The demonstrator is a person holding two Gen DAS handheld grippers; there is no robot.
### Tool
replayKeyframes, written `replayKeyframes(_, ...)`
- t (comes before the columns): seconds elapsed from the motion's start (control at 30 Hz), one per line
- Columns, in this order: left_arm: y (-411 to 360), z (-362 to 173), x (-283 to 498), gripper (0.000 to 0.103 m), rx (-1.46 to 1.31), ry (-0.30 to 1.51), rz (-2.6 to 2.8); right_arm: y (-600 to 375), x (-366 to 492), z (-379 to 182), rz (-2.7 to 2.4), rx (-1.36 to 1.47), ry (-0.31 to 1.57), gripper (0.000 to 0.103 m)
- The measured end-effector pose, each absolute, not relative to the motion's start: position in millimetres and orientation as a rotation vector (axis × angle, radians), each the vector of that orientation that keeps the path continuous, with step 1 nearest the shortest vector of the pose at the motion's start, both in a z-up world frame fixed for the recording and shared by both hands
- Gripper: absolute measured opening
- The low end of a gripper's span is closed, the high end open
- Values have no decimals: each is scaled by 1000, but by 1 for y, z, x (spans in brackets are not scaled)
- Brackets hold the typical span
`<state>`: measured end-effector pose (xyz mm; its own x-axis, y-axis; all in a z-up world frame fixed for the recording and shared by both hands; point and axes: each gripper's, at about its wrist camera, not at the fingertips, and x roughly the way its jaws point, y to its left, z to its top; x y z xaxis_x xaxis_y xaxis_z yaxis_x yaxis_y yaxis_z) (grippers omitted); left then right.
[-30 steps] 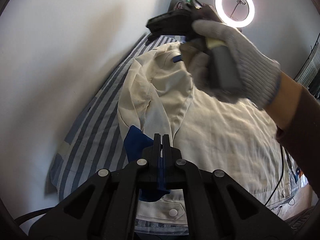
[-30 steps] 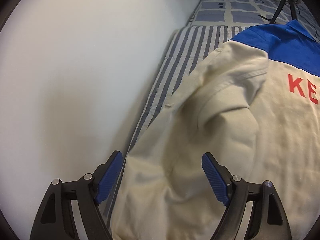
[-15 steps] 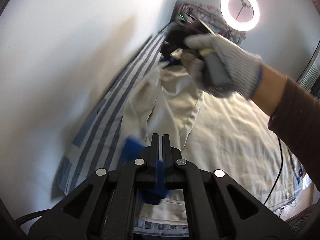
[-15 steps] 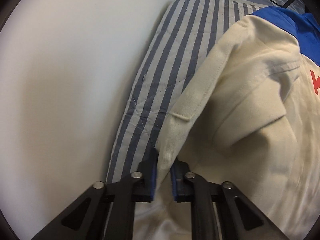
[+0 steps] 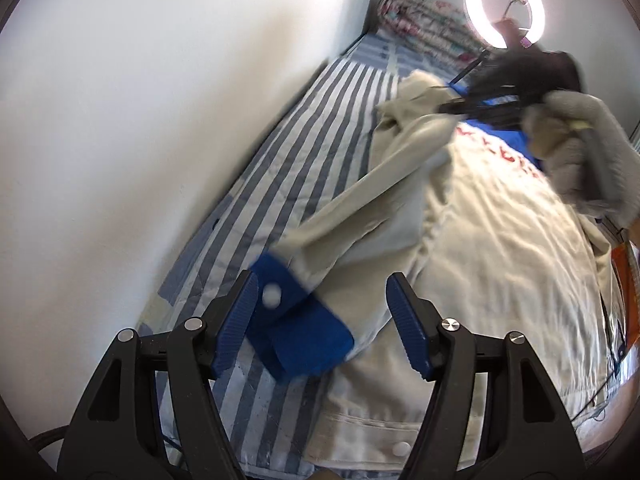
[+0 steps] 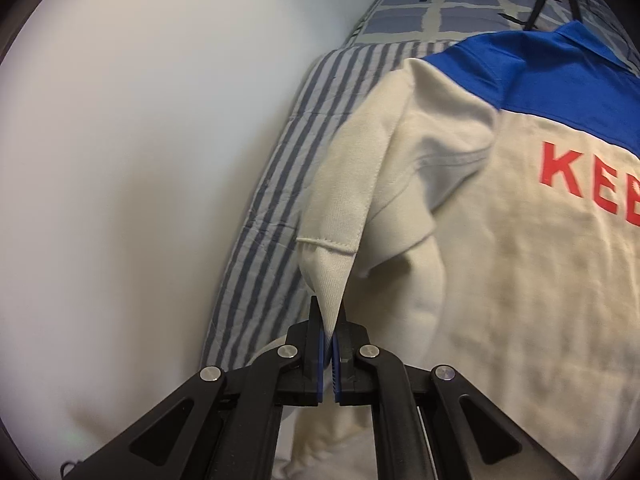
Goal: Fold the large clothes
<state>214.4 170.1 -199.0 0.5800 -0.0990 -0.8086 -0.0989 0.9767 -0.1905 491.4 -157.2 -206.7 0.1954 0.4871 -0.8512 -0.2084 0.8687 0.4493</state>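
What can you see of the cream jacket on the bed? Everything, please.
The cream jacket lies back-up and creased on the striped bedsheet. It looks like cotton twill, with a blue yoke, red lettering starting "KE" and a blue cuff with a white snap. The right gripper pinches a fold near the shoulder, lifting it. The left gripper is opening; the cuff sits between its jaws.

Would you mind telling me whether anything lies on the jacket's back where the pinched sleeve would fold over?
Nothing visible does. The right tool pinches the cream sleeve, and the jacket's back beside it, with its red lettering, lies bare. Its far right side is out of view.
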Motion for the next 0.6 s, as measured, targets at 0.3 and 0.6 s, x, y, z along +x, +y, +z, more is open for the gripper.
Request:
replayKeyframes(0.3,190,-228,237,68,-429,1055,37,-212,475,-227,506,302,1300,0)
replayKeyframes(0.6,201,-259,255,59,-642,1100,48,-258,474,-256,488,386,1329,0)
